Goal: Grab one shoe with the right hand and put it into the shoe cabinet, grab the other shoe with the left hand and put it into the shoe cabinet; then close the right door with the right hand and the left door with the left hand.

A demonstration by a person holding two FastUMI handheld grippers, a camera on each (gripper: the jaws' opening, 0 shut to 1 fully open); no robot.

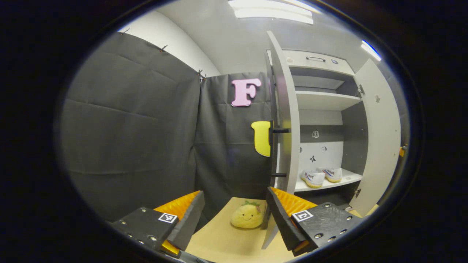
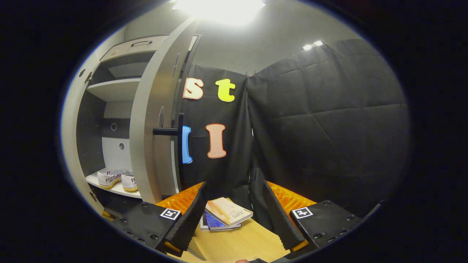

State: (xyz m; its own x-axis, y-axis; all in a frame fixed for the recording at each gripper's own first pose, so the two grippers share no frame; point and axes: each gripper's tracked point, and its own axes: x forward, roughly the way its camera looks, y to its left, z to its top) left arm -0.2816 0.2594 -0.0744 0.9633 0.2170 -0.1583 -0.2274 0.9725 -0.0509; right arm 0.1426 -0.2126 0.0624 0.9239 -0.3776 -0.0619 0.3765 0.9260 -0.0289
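Both shoes (image 1: 321,176) rest side by side on the cabinet (image 1: 325,100) shelf. Left tool (image 1: 234,219) and right tool (image 2: 228,215): fingers apart, empty. Both doors open.

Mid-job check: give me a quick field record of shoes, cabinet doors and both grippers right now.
shoes: both shoes side by side on the cabinet's lower shelf
left door: open
right door: open
left gripper: open, holding nothing, plush toy beyond its fingers
right gripper: open, holding nothing, books beyond
remaining: close both doors
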